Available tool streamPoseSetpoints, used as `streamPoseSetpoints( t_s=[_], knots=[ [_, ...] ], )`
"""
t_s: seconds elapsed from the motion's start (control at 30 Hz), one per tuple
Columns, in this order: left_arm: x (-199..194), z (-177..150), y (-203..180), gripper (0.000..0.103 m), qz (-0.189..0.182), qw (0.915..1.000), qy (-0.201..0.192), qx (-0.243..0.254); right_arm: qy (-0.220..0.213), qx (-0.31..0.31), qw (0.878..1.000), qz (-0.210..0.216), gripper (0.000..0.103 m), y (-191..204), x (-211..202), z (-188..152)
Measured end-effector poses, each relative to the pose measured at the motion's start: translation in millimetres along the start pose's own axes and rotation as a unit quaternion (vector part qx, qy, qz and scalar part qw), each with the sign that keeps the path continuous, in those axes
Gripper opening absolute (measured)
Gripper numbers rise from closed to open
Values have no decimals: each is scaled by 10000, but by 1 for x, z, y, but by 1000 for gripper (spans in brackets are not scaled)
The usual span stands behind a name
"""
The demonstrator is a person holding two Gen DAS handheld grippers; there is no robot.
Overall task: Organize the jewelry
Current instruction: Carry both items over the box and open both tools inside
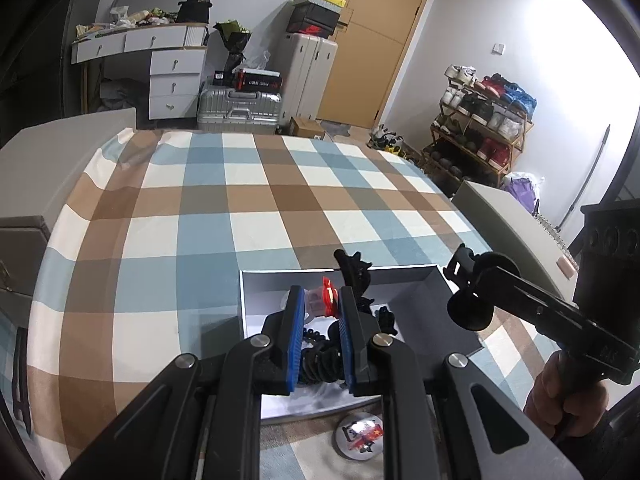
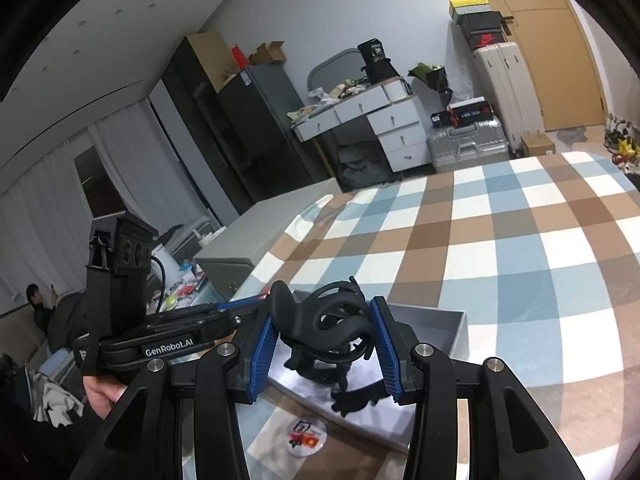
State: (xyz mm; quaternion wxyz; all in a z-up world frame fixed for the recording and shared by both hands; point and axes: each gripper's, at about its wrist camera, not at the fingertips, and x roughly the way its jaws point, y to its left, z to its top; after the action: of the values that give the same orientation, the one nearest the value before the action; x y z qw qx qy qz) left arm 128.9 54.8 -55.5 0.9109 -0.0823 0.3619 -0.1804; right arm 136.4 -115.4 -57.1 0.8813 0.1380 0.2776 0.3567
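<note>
The grey box (image 1: 416, 280) sits open at the near edge of the checked bed (image 1: 280, 200), with black hair ties (image 1: 320, 356) and dark clips inside. The left tongs (image 1: 320, 304) pinch a red-and-clear piece (image 1: 322, 300) above it. The right tongs (image 2: 324, 320) clamp a black claw clip (image 2: 320, 328) over the box; a round badge (image 2: 306, 438) lies just beside its near wall.

The checked tablecloth (image 1: 248, 208) lies bare beyond and left of the open grey box (image 1: 404, 274), giving wide passage there. Both grippers crowd the space above the box, and a round badge (image 1: 360, 436) lies just before its near wall
</note>
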Motion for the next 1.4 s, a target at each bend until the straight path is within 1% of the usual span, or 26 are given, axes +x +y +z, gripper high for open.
streamPoseSetpoints(
  t_s=[0.17, 0.37, 0.53, 0.63, 0.73, 0.83, 0.9, 0.93, 0.97, 1.0, 1.03, 1.13, 1.23, 1.27, 1.3, 1.33, 1.4],
  knots=[
    [7, 0, 3, 12, -18, 10000, 75, 40, 97, 133, 9998, -60, 44, -5, 12, 1],
    [17, 1, 10, 12, -85, 9998, 175, -28, 257, 103, 9991, -333, 44, -7, 23, 0],
    [24, 2, 11, 12, -76, 9995, 312, 40, 399, 125, 9981, -460, 44, -10, 31, -1],
    [29, 3, 15, 12, -170, 9990, 419, -13, 470, 123, 9975, -514, 44, -11, 36, -2],
    [27, 4, 14, 12, -352, 9987, 382, -7, 500, 118, 9973, -531, 46, -11, 40, -1],
    [24, 5, 9, 13, -278, 9991, 304, 135, 495, 138, 9974, -510, 46, -12, 42, 0],
    [24, 5, 9, 20, -265, 9990, 314, 171, 449, 147, 9976, -511, 47, -12, 40, 0],
    [25, 5, 10, 30, -251, 9990, 332, 156, 433, 132, 9977, -510, 47, -12, 39, 0],
    [25, 5, 11, 39, -215, 9992, 313, 126, 423, 119, 9978, -506, 49, -12, 39, 0],
    [23, 5, 12, 43, -176, 9994, 276, 83, 394, 110, 9979, -506, 51, -11, 36, 0],
    [23, 6, 13, 47, -189, 9995, 259, 57, 363, 104, 9981, -495, 57, -11, 35, 0],
    [19, 4, 11, 48, -144, 9997, 192, 102, 248, 101, 9985, -481, 59, -10, 26, 1],
    [14, 2, 6, 49, -41, 9997, 143, 210, 141, 129, 9987, -471, 69, -10, 17, 1],
    [12, 2, 6, 50, -19, 9996, 138, 226, 111, 123, 9988, -470, 70, -10, 14, 2],
    [11, 1, 5, 52, 21, 9996, 135, 230, 78, 116, 9988, -473, 70, -9, 11, 2],
    [9, 0, 5, 55, 56, 9997, 124, 226, 47, 116, 9988, -477, 71, -9, 8, 2],
    [6, -1, 5, 57, 115, 9997, 68, 205, -64, 119, 9988, -464, 75, -8, 0, 2]
  ],
)
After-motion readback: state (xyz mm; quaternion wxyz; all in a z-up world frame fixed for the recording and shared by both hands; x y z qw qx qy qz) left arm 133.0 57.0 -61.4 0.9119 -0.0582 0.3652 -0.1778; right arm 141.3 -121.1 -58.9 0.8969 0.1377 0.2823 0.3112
